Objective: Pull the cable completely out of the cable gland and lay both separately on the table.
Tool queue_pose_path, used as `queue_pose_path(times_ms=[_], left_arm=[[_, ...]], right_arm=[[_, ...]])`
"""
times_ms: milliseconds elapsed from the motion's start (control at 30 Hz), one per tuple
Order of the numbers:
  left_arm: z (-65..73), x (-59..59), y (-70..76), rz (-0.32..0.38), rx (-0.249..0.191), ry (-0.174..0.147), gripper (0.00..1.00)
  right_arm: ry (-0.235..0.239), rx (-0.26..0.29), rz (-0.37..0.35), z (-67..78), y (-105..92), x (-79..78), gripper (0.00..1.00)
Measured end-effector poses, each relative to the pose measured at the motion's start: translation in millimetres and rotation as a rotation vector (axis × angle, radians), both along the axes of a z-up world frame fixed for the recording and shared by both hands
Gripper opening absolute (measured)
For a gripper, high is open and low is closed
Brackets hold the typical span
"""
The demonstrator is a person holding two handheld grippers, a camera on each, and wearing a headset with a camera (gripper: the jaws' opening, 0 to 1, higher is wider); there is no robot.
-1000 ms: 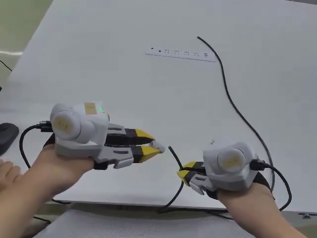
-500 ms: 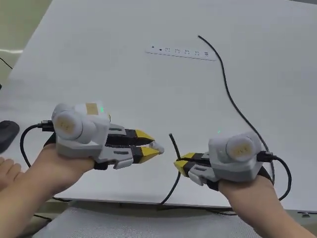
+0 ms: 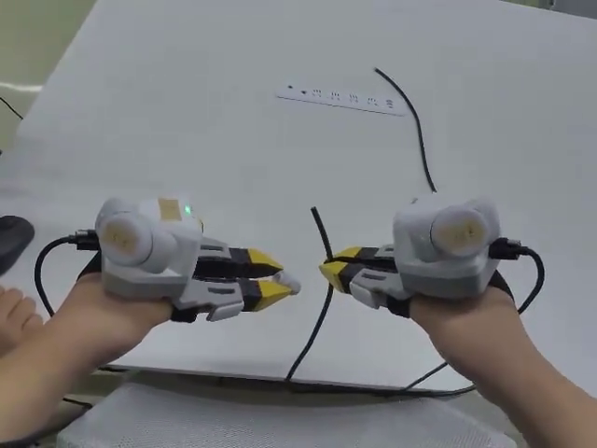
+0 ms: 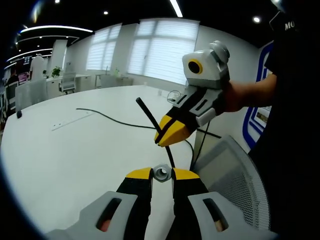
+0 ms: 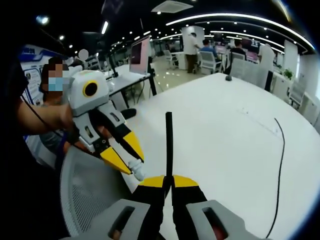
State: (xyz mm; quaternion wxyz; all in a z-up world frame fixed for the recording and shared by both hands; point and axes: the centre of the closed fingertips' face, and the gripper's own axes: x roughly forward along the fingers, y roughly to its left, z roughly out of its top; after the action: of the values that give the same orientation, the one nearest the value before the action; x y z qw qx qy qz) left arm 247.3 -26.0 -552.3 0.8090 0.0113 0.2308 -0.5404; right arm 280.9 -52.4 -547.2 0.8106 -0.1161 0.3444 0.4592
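Cable gland (image 3: pixel 290 283) mostly covered by left gripper (image 3: pixel 272 280) jaws in head view; only pale tip seen. Cable (image 3: pixel 320 320) stretch hidden inside right gripper (image 3: pixel 331 272) at centre; lower end lost below table (image 3: pixel 187 112) edge, bottom centre. Power strip (image 3: pixel 340 97) markings too small to be read. Dark object (image 3: pixel 11 241) cut off at left edge, possibly mouse.

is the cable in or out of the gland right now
Out. The cable gland sits in the left tool, apart from the cable, whose bare end sticks up past the right tool.
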Motion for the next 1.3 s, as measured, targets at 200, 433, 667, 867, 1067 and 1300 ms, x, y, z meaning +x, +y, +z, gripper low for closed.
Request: queue_pose_path(times_ms=[200, 433, 667, 867, 1067, 1300], left_arm=[[-5.9, -2.9, 6.5, 0.01, 0.003, 0.001, 0.15], [-15.7, -1.4, 14.7, 0.023, 0.009, -0.001, 0.15], [-26.1, -3.1, 25.2, 0.047, 0.013, 0.006, 0.15], [-35.0, -6.2, 37.0, 0.067, 0.023, 0.009, 0.15], [-42.4, -8.8, 47.8, 0.099, 0.017, 0.026, 0.15], [-53.9, -10.0, 54.8, 0.122, 0.015, 0.049, 0.15]], right_arm=[[-0.026, -0.031, 0.028, 10.7, 11.6, 16.9, 0.0], [-0.041, -0.088, 0.063, 13.8, 26.2, 35.7, 0.0], [-0.08, -0.161, 0.115, 10.6, 41.9, 47.3, 0.0], [-0.098, -0.19, 0.132, 9.9, 57.9, 60.9, 0.0], [-0.094, -0.203, 0.161, 8.1, 81.1, 78.3, 0.0], [-0.112, -0.228, 0.189, 0.2, 105.7, 97.5, 0.0]])
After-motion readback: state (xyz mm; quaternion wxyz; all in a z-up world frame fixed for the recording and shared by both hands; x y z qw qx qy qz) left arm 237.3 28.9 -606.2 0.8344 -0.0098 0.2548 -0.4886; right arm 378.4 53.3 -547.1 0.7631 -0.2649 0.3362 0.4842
